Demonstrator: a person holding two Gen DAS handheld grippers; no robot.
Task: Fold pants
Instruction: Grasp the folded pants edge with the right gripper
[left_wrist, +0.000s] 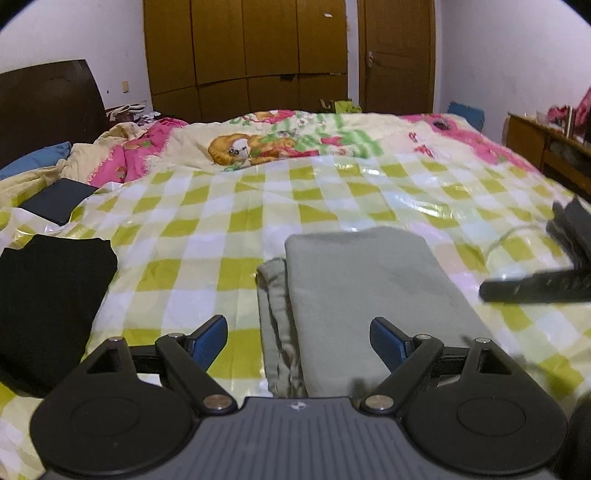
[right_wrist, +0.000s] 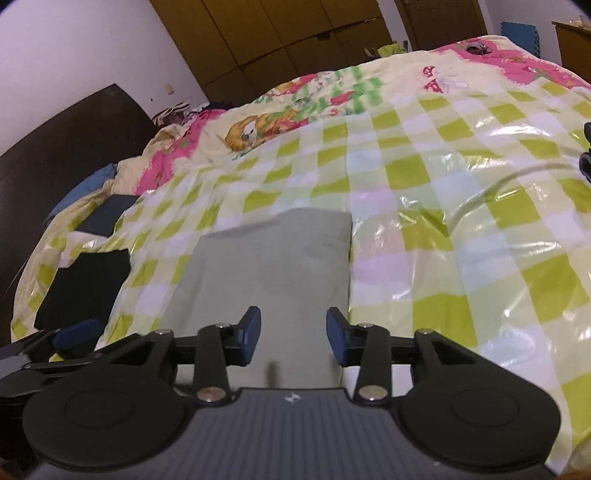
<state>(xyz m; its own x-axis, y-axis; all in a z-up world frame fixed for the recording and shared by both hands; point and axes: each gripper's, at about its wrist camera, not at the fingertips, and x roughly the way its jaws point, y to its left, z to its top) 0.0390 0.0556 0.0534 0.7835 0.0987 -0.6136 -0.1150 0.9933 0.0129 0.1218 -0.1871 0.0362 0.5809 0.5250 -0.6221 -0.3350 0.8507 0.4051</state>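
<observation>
Grey-green pants (left_wrist: 369, 295) lie folded into a flat rectangle on the checked green-and-white sheet (left_wrist: 221, 206); a lower layer sticks out along their left edge. My left gripper (left_wrist: 299, 339) is open and empty, above the near left part of the pants. My right gripper (right_wrist: 293, 336) is open and empty, its blue pads (right_wrist: 251, 332) just above the near end of the pants (right_wrist: 273, 266). The right gripper also shows blurred at the right edge of the left wrist view (left_wrist: 546, 284).
A folded black garment (left_wrist: 48, 302) lies left of the pants. A dark flat object (left_wrist: 55, 201) sits further back left. A cartoon-print quilt (left_wrist: 280, 144) covers the far bed. A headboard (left_wrist: 44, 103), wardrobe (left_wrist: 243, 55) and side table (left_wrist: 546, 147) surround it.
</observation>
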